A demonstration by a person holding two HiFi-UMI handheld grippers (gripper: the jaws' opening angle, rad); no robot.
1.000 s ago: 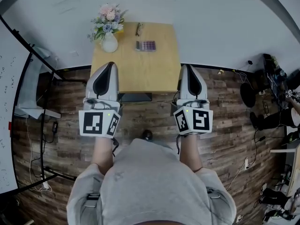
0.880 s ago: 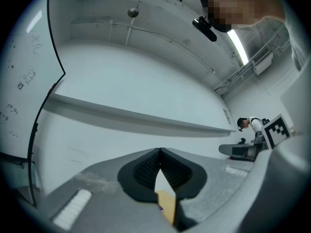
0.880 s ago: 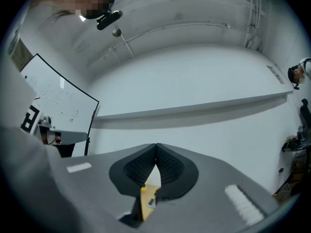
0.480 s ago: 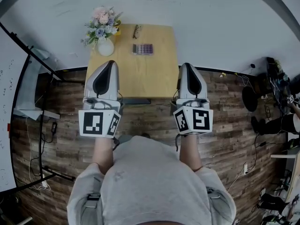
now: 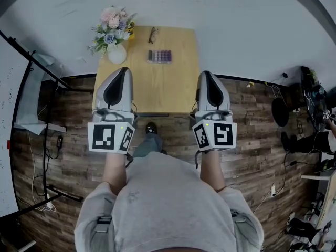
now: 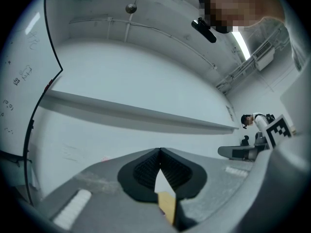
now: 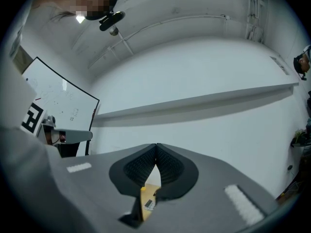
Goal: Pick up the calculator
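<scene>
- Calculator [image 5: 160,55]: lies flat on the far half of the desk [image 5: 157,91], close to the far edge, roughly midway between the left and right edges.
- Sits ahead of both grippers, well apart from either, in the lane between them.
- Runs its long axis left to right, parallel to the far edge; too small to tell which end carries the display.
- Has glasses [image 5: 153,34] just behind it at the far edge and a vase [image 5: 116,54] of flowers at the far left corner.
- Left gripper [image 5: 124,70]: reaches forward over the near left corner, jaws pressed together, nothing between them.
- Right gripper [image 5: 205,73]: reaches forward along the right edge by the near right corner, jaws likewise together and empty.
- Forearms: stretch straight out side by side, tips angled slightly up toward the wall.
</scene>
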